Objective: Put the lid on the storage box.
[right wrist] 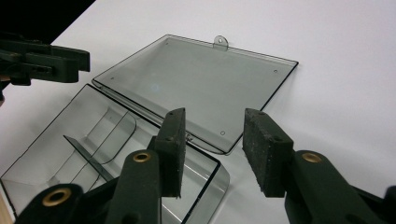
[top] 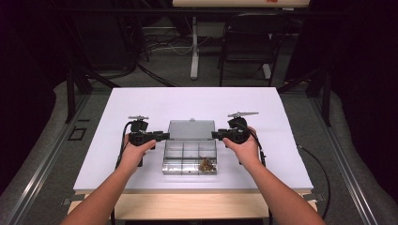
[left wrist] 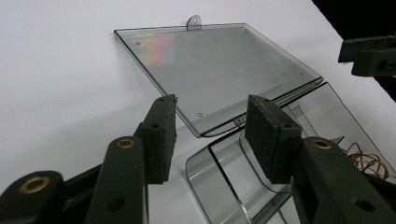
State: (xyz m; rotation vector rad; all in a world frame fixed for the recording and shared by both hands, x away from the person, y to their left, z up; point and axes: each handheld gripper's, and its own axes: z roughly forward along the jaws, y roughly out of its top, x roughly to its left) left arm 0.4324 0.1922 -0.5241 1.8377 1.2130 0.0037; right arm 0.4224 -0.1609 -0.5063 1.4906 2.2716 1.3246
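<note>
A clear plastic compartment box [top: 190, 157] sits open at the centre of a white table [top: 141, 103], its lid [top: 191, 130] folded back flat toward 12 o'clock, a small hanging tab at the lid's far edge. A person's two hands flank the hinge line: the left gripper [top: 162, 136] points in from 9 o'clock and the right gripper [top: 217, 135] from 3 o'clock, each tip near a hinge-side corner of the box. In the left gripper view the jaws of that gripper [left wrist: 210, 128] stand apart with nothing between them, the lid's corner and hinge lying beyond the gap; the right gripper view shows its own gripper [right wrist: 212, 144] likewise spread wide (pads bare), held over the seam where lid meets tray. A tangle of thin copper-coloured wire [top: 205, 164] lies in the compartment at the box's 5 o'clock corner, also glimpsed in the left gripper view [left wrist: 369, 161].
</note>
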